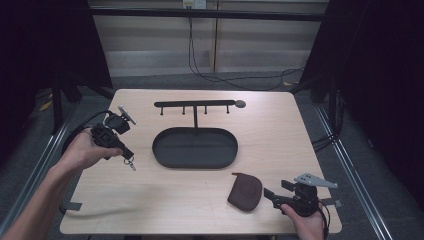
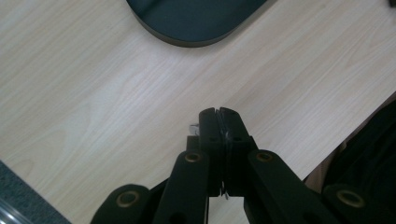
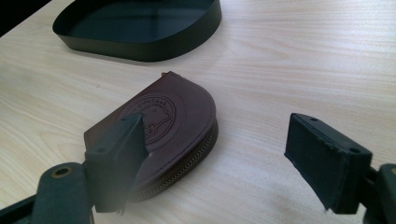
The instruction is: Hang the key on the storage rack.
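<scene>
A small bunch of keys (image 1: 131, 163) hangs just above the table at the left, and my left gripper (image 1: 127, 154) is shut on it. In the left gripper view the jaws (image 2: 218, 112) are pressed together, with a bit of metal (image 2: 193, 126) showing at their side. A brown leather zip pouch (image 1: 246, 191) lies flat near the front right. My right gripper (image 1: 276, 189) stands open just to its right. In the right gripper view the pouch (image 3: 177, 112) sits partly behind the left jaw of my gripper (image 3: 217, 123), with no pad pressing on it.
A black oval tray (image 1: 195, 165) sits mid-table, with a black hook rack (image 1: 195, 104) rising behind it. Its rim shows in the left gripper view (image 2: 196, 37) and the right gripper view (image 3: 140, 51). The table's front edge is close to both hands.
</scene>
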A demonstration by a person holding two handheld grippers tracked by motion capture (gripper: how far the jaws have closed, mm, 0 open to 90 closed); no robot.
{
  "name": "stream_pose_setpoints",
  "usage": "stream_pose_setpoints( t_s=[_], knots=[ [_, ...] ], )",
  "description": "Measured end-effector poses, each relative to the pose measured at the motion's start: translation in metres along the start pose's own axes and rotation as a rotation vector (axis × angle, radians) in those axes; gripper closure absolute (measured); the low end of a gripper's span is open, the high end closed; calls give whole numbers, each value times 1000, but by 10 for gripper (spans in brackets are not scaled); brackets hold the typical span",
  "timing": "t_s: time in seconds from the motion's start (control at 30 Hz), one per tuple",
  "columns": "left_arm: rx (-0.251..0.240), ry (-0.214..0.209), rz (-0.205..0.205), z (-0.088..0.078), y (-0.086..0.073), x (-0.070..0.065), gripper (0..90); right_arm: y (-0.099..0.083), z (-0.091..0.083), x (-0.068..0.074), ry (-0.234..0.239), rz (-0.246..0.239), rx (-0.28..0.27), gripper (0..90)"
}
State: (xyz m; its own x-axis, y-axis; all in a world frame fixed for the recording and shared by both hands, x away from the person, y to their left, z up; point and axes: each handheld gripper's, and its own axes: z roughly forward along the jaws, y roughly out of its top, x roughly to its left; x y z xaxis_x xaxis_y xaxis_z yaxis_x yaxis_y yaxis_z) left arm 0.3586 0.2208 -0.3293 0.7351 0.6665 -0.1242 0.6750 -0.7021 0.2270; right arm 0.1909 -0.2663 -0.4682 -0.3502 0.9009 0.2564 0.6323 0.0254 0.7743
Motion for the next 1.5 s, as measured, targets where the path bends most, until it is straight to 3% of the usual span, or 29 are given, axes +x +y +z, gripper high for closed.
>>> stream_pose_setpoints(
  t_s=[0.17, 0.43, 0.67, 1.03, 1.5],
  knots=[
    [-8, 26, 2, -5, 6, -3, 894, 0, 0, 0, 1, 0, 1, 199],
    [-2, 32, 11, -14, 14, -4, 893, 0, 1, 0, 1, 2, 7, 200],
    [35, 44, 30, -12, 26, -12, 893, 0, 1, 0, -1, 3, 8, 200],
    [36, 46, 54, -25, 46, -17, 893, 0, 1, -1, 1, 9, 9, 200],
    [38, 62, 45, -35, 70, -19, 894, -1, 1, -2, -1, 15, 12, 205]
  ],
)
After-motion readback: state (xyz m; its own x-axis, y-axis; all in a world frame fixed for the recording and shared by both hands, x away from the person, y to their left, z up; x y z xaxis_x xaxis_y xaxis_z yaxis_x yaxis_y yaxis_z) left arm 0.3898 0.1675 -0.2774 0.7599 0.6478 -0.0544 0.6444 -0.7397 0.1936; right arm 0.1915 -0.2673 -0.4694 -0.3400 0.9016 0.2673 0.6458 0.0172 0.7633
